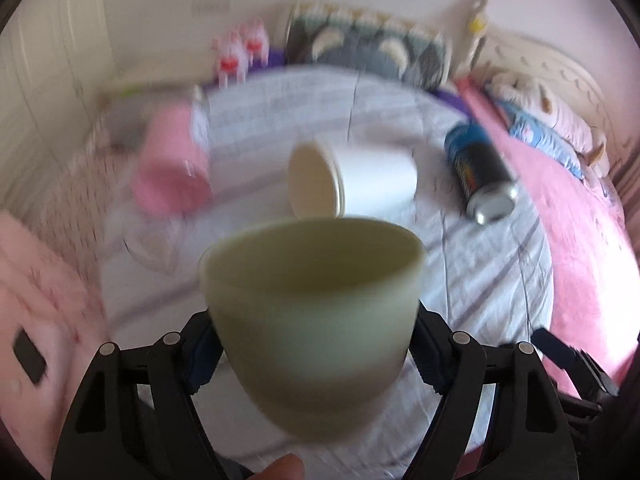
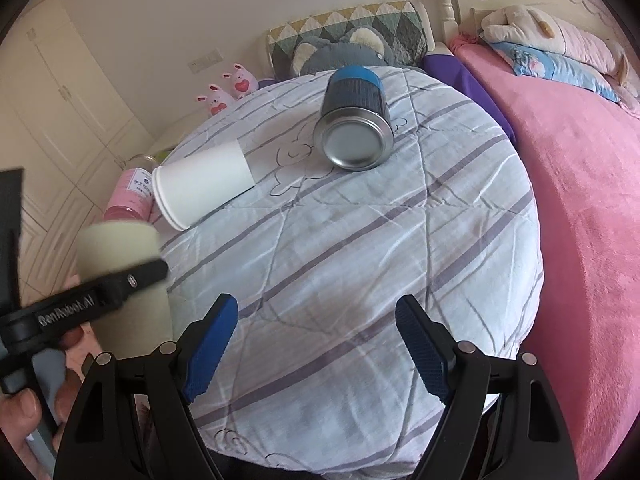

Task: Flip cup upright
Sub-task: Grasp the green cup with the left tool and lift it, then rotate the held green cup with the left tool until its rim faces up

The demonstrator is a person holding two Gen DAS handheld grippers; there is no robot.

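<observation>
1. Left gripper (image 1: 314, 344): clenched on a pale green cup (image 1: 314, 300), one finger pressed to each side of its lower wall. The cup is held clear of the bed cover, mouth facing up and away from the camera, slightly tilted. This view is blurred.
2. The right wrist view shows the same cup (image 2: 120, 272) at the left edge with the left gripper's black finger (image 2: 100, 300) across its side. The lettering on that finger is partly legible. The person's hand (image 2: 28, 404) is visible beneath it.
3. Right gripper (image 2: 316, 344): released, jaws spread wide with nothing between them. It hangs over the striped quilt (image 2: 360, 240), and its blue pads (image 2: 210, 344) are bare.
4. White paper cup (image 2: 202, 184): lying on its side on the quilt, mouth toward the left edge of the bed cover. In the left wrist view the same cup (image 1: 352, 178) lies just beyond the green cup, its open mouth turned toward the camera.
5. Spray can (image 2: 354, 120): dark body with a blue band, lying on its side on the quilt, metal base toward the right wrist camera. It is well apart from the paper cup.
6. Pink bottle (image 2: 130, 196): lying at the quilt's left edge, just behind the paper cup's rim. Contact between the two cannot be determined.
7. Pink blanket (image 2: 580, 240): covers the bed to the right of the quilt.
8. Two pink rabbit toys (image 2: 228, 90): standing beyond the quilt's far edge, near the wall.
</observation>
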